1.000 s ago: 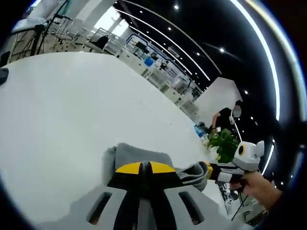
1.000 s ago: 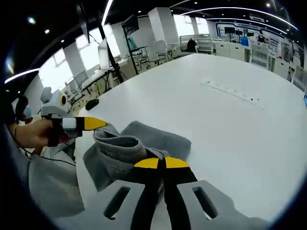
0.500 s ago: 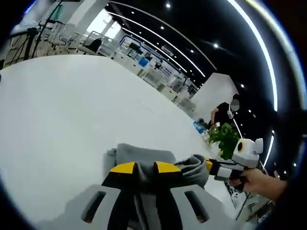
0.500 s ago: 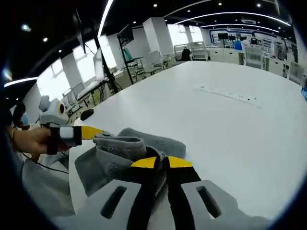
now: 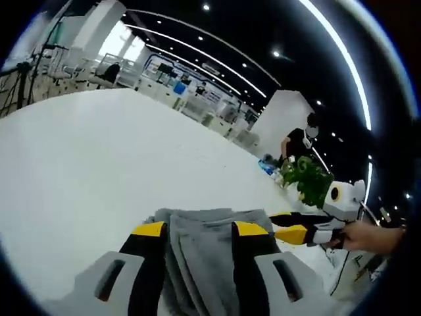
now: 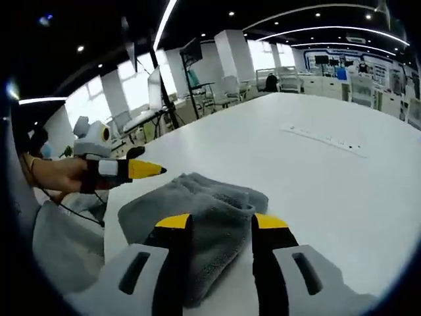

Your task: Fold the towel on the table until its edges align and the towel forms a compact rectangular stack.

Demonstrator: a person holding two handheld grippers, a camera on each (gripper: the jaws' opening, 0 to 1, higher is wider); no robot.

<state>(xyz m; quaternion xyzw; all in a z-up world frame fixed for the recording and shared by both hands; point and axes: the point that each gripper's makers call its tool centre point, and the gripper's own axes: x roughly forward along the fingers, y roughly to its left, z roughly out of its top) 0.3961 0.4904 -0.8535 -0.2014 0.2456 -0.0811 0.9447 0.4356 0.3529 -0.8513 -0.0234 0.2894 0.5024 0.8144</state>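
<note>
A grey towel lies folded in a thick stack on the white table; in the right gripper view the towel shows soft rounded folds. My left gripper is open, its yellow-tipped jaws standing either side of the towel with cloth between them. My right gripper is open too, jaws astride the towel's near part. In the left gripper view the right gripper comes in from the right, held by a hand. In the right gripper view the left gripper reaches in from the left, just beside the towel.
The white table stretches wide beyond the towel. A green plant and a small blue object stand at its far edge, with a person behind. A flat strip lies on the table farther off.
Both grippers have opened and let go of the towel. The lifted fold has dropped flat onto the stack.
</note>
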